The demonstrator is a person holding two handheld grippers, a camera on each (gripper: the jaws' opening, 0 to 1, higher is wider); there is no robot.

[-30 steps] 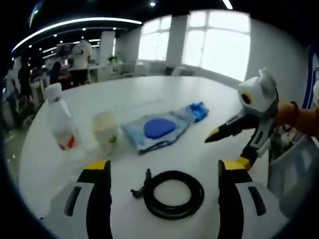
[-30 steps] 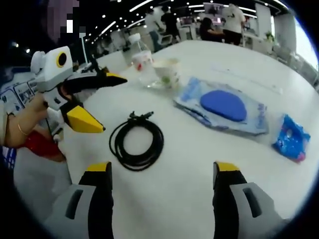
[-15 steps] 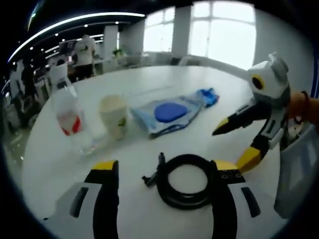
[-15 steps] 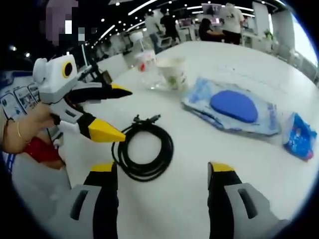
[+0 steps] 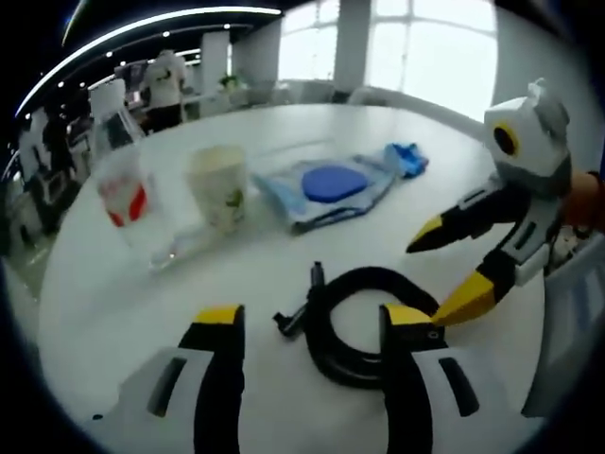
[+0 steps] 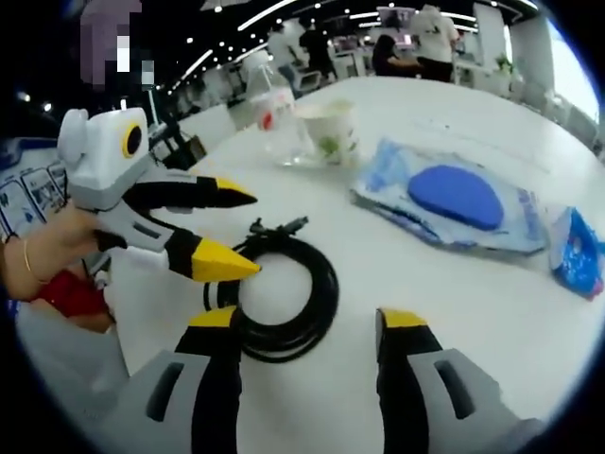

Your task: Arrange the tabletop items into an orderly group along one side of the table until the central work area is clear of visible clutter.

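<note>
The white counter (image 5: 104, 284) curves away toward the back of a large open office. In the left gripper view, bright windows (image 5: 435, 47) fill the far wall beyond a white pillar (image 5: 354, 43), and a long curved ceiling light (image 5: 123, 33) arcs overhead. A person in a white top (image 5: 168, 85) stands with their back turned near desks at the far end — other figures around them are too blurred to tell apart. In the right gripper view, rows of small ceiling lights (image 6: 312, 17) run back over more standing people (image 6: 430, 38) — all well apart from the counter's edge.
</note>
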